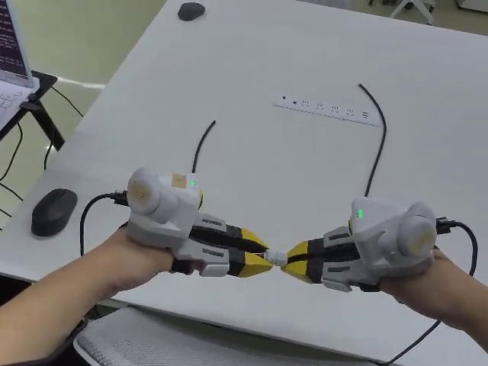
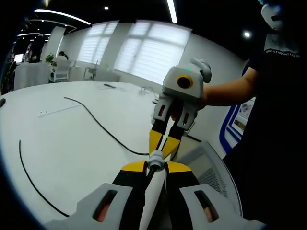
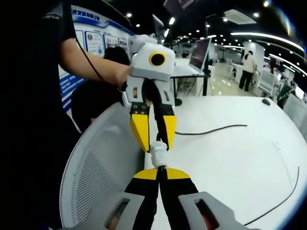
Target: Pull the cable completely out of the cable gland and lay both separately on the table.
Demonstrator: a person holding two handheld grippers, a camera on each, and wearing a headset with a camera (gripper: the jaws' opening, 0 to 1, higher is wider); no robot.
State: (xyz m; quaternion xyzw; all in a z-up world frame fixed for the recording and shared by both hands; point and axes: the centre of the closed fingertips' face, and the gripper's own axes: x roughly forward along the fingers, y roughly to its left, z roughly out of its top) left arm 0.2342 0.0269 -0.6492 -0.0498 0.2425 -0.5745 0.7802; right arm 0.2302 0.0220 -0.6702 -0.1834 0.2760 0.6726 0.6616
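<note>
A small white cable gland (image 1: 276, 258) hangs above the table's near edge, held between the tips of both grippers. My left gripper (image 1: 263, 258) comes in from the left and is shut on the gland (image 2: 156, 160). Facing it tip to tip, my right gripper (image 1: 290, 263) is shut on the gland's other end (image 3: 158, 149). Its jaws hide whether a cable runs between them. A black cable (image 1: 377, 137) lies on the table and runs down behind the right gripper. In the left gripper view this cable (image 2: 100, 127) leads up to the gland.
A second black cable (image 1: 202, 145) lies left of centre. A white power strip (image 1: 326, 109) sits further back, with a dark mouse (image 1: 191, 11) at the far edge. Another mouse (image 1: 53, 210) rests at the left edge. A mesh chair (image 3: 100, 177) stands below the table edge.
</note>
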